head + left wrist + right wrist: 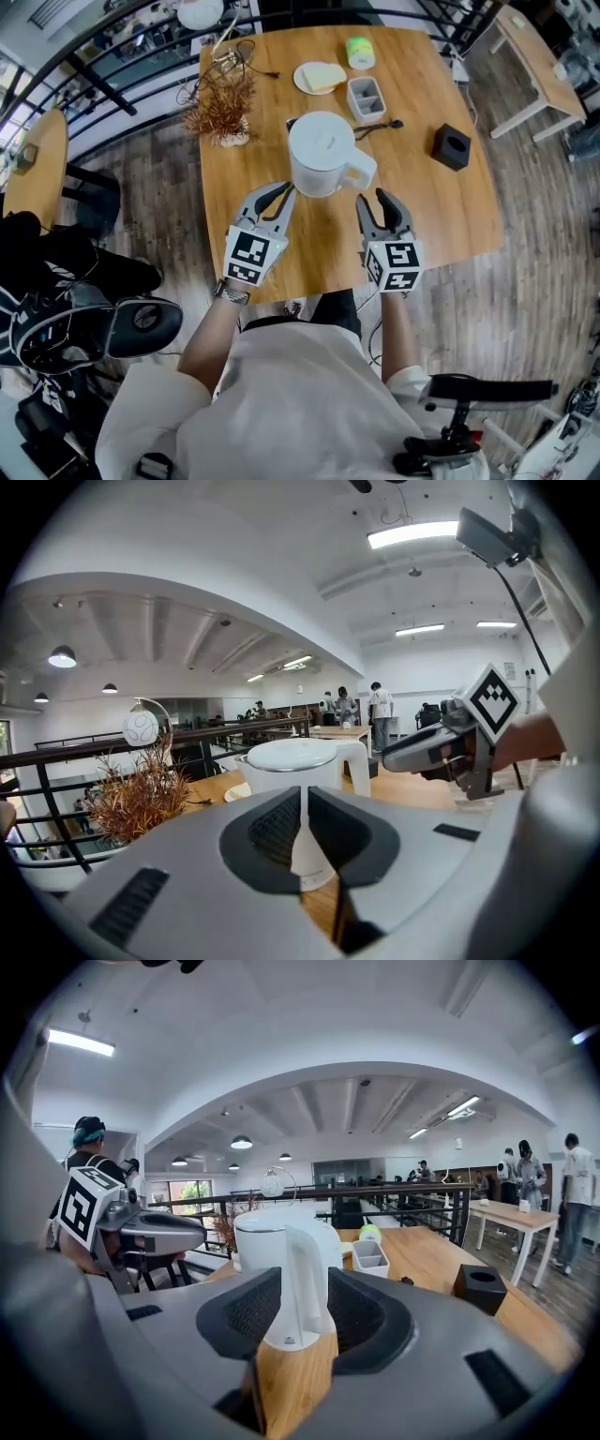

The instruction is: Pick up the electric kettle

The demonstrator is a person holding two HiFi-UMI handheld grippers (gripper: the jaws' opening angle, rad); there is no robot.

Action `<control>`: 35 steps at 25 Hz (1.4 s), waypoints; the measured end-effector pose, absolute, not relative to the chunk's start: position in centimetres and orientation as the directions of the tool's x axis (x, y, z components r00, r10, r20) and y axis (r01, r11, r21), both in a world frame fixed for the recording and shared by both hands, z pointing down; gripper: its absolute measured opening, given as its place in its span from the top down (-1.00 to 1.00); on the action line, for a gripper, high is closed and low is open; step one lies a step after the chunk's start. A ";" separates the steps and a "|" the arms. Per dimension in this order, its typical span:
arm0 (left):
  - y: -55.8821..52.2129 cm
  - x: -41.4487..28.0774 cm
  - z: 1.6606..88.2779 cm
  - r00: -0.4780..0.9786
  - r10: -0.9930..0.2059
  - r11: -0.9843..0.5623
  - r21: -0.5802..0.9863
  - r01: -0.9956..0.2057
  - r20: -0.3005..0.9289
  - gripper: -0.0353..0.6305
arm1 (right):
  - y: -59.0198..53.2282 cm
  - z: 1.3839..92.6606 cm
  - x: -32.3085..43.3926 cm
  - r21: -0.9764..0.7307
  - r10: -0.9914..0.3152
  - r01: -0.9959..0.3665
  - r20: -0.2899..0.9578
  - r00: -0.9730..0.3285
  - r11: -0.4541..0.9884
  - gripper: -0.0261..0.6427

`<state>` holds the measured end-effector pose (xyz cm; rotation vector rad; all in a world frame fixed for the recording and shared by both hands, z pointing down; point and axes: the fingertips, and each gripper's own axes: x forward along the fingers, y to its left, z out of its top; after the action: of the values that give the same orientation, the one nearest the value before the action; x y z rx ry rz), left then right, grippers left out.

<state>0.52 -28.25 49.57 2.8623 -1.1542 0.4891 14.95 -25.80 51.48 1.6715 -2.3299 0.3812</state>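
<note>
Standing on the table (450, 225), the kettle (322, 150) sits just ahead of both pairs of jaws, its handle turned toward the right gripper (373, 197). The left gripper (284, 190) has its jaws pressed together with nothing between them, and the kettle's body rises just beyond their tips. The right gripper's jaws stand wide apart and grip nothing. The handle lines up with their gap, just ahead of the tips.
</note>
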 end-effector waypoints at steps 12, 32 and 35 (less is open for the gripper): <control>-29.5 0.4 51.7 0.684 -0.640 -0.745 -0.066 -0.664 0.350 0.51 | -28.9 54.8 15.3 -0.082 -0.867 -0.954 0.401 -0.295 0.287 0.49; -30.7 0.5 55.0 0.697 -0.593 -0.756 0.020 -0.655 0.403 0.31 | -33.3 55.7 17.4 -0.054 -0.883 -0.963 0.388 -0.264 0.264 0.49; -31.1 0.6 55.2 0.705 -0.592 -0.751 0.050 -0.659 0.391 0.29 | -34.2 55.7 17.7 -0.043 -0.883 -0.959 0.380 -0.275 0.280 0.49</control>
<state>0.58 -31.05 55.16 2.7260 -1.0107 0.5291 17.66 -34.15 55.68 1.6872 -2.2715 0.3848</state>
